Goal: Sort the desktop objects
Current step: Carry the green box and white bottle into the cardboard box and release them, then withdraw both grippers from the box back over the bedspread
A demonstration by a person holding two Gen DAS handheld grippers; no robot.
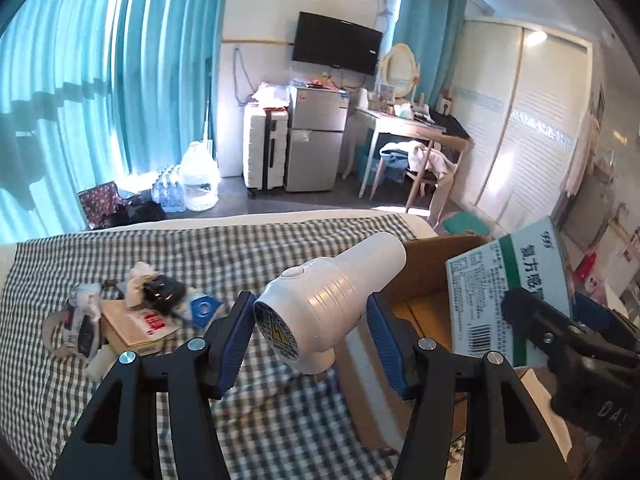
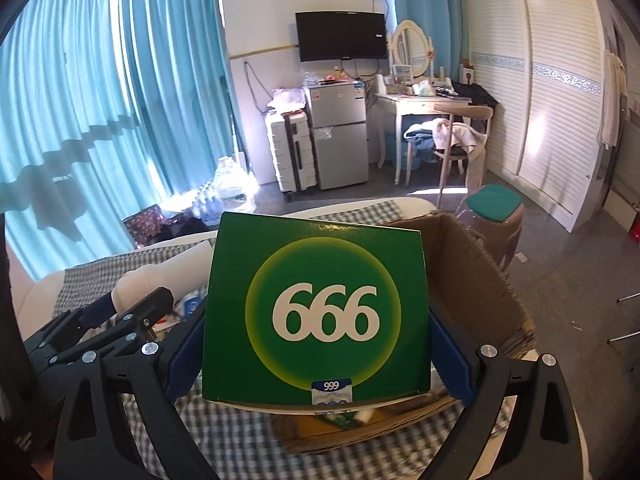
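Note:
My left gripper (image 1: pixel 310 336) is shut on a white hair dryer (image 1: pixel 320 300) and holds it above the checked cloth (image 1: pixel 260 240). My right gripper (image 2: pixel 316 356) is shut on a green medicine box (image 2: pixel 316 312) marked 999, held over an open cardboard box (image 2: pixel 472 276). In the left wrist view the medicine box (image 1: pixel 508 292) and the right gripper (image 1: pixel 560 332) are at the right, above the cardboard box (image 1: pixel 428 276). The hair dryer (image 2: pixel 160 272) and left gripper (image 2: pixel 120 316) show at the left of the right wrist view.
A pile of small items (image 1: pixel 132 312) lies on the checked cloth at the left: packets, a black object, a flat carton. Beyond the bed are a suitcase (image 1: pixel 266 148), a small fridge (image 1: pixel 318 136), a water jug (image 1: pixel 198 178), a desk with chair (image 1: pixel 416 148) and a stool (image 2: pixel 496 212).

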